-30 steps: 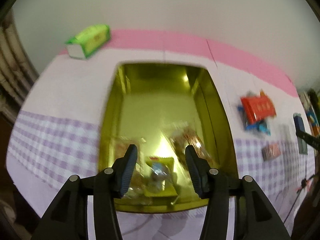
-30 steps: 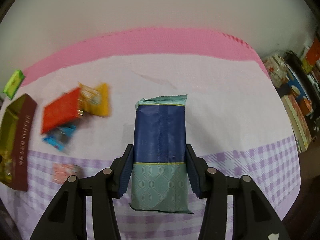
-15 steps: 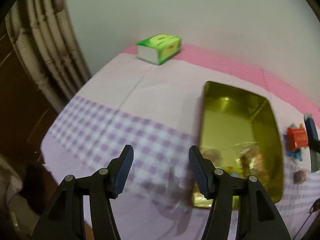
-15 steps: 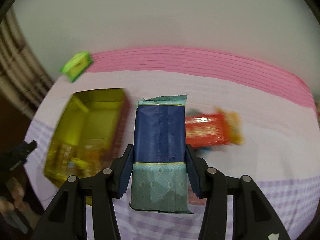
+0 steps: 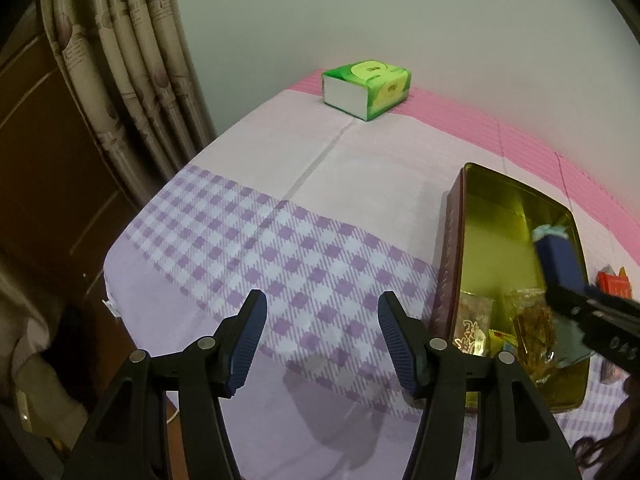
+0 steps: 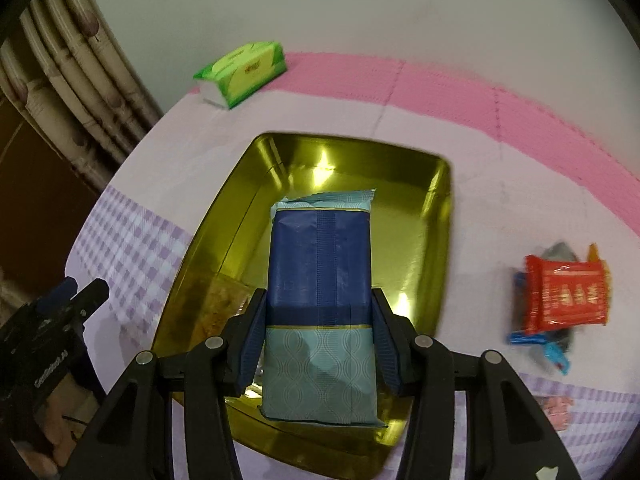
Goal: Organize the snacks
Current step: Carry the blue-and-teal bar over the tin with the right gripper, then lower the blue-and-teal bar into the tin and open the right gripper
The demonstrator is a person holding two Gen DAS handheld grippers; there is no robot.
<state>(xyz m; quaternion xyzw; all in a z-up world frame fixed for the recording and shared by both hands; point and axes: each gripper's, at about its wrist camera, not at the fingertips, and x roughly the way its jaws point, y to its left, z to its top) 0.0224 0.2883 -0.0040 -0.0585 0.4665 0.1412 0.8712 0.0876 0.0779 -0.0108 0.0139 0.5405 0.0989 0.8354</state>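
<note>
The right gripper (image 6: 320,336) has its fingers (image 6: 252,344) closed on a blue and teal snack packet (image 6: 320,280), the pads pressing both long sides, and holds it above the gold tin (image 6: 440,216). The tin lies open on the table (image 5: 360,168), which is covered by a cloth with a lilac check band near and a pink strip at the far edge. A few wrapped snacks (image 5: 500,328) already lie at the near end of the tin; the far end is bare gold metal.

The left gripper (image 5: 320,340) hangs over the checked cloth just left of the tin, its fingers (image 5: 246,340) apart with nothing between them.

To the right of the tin, apart from it, a red packet (image 6: 566,296) rests on a small heap of blue and orange wrappers. A small pinkish packet (image 6: 554,408) lies nearer, on the check band. A green tissue pack (image 5: 366,88) sits at the far left corner of the table, by the curtain (image 5: 132,64).
</note>
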